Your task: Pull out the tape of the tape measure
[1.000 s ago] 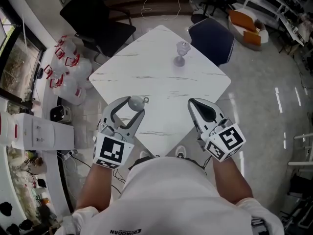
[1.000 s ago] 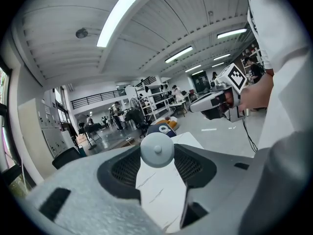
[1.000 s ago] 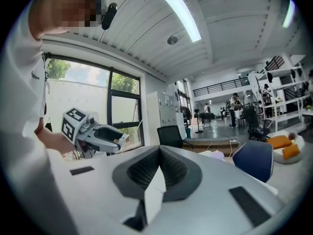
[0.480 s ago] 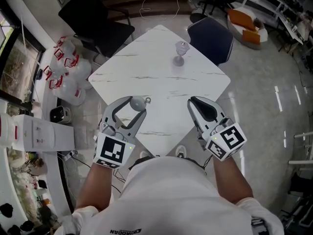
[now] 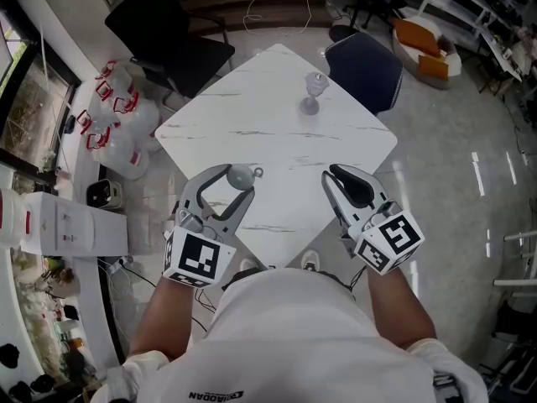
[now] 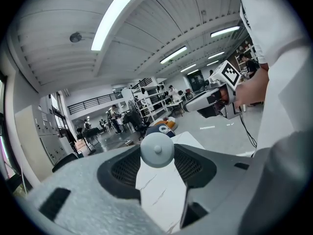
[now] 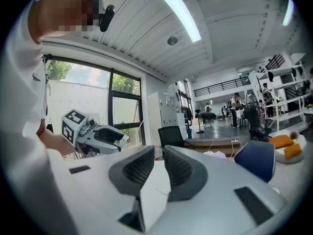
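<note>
The tape measure (image 5: 242,175) is a small round grey case with a little tab on its right side. It sits between the tips of my left gripper (image 5: 236,180), which is shut on it above the near corner of the white marble table (image 5: 277,133). In the left gripper view the round case (image 6: 157,150) fills the gap between the jaw tips. No tape is drawn out. My right gripper (image 5: 339,175) hovers about a hand's width to the right, shut with nothing in it; its pads (image 7: 139,169) nearly touch.
A clear stemmed glass (image 5: 312,93) stands near the table's far corner. A black chair (image 5: 168,36) and a blue chair (image 5: 363,67) flank the far side. Water jugs (image 5: 117,124) and white boxes (image 5: 63,225) crowd the floor at left.
The left gripper with the tape measure has drifted slightly to the right. The right gripper has hardly moved.
</note>
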`<action>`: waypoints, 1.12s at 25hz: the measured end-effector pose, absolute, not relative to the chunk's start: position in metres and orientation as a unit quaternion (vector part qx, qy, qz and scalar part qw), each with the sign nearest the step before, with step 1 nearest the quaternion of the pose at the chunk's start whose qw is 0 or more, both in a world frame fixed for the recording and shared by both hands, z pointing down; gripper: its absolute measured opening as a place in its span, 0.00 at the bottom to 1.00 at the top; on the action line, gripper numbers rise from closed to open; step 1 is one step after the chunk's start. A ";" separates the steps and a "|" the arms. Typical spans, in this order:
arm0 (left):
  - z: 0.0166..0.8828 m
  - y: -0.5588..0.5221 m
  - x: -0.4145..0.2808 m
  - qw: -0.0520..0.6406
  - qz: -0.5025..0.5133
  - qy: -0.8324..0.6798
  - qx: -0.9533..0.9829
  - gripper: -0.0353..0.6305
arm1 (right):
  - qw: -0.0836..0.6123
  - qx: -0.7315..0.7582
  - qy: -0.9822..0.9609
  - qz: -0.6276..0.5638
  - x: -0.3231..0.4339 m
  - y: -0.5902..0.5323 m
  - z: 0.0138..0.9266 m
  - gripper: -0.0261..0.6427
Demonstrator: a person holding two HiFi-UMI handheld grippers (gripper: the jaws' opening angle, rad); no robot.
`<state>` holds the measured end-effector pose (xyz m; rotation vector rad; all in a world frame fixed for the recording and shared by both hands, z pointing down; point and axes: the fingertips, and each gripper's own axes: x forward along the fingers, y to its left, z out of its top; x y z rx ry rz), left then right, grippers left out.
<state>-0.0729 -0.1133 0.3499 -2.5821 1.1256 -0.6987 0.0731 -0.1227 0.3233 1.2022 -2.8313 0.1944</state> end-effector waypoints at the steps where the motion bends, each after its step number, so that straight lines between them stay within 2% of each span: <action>1: 0.350 -0.113 -0.073 0.122 -0.240 0.385 -0.883 0.39 | 0.031 0.389 -0.919 0.062 0.072 -0.122 0.323 0.14; 13: 0.353 -0.109 -0.071 0.138 -0.250 0.384 -0.878 0.39 | 0.028 0.369 -0.927 0.057 0.060 -0.120 0.316 0.14; 17: 0.358 -0.107 -0.061 0.168 -0.269 0.371 -0.873 0.39 | 0.011 0.337 -0.937 0.085 0.041 -0.115 0.313 0.14; 28: 0.356 -0.101 -0.042 0.192 -0.268 0.353 -0.876 0.39 | 0.009 0.274 -0.952 0.135 -0.001 -0.100 0.327 0.15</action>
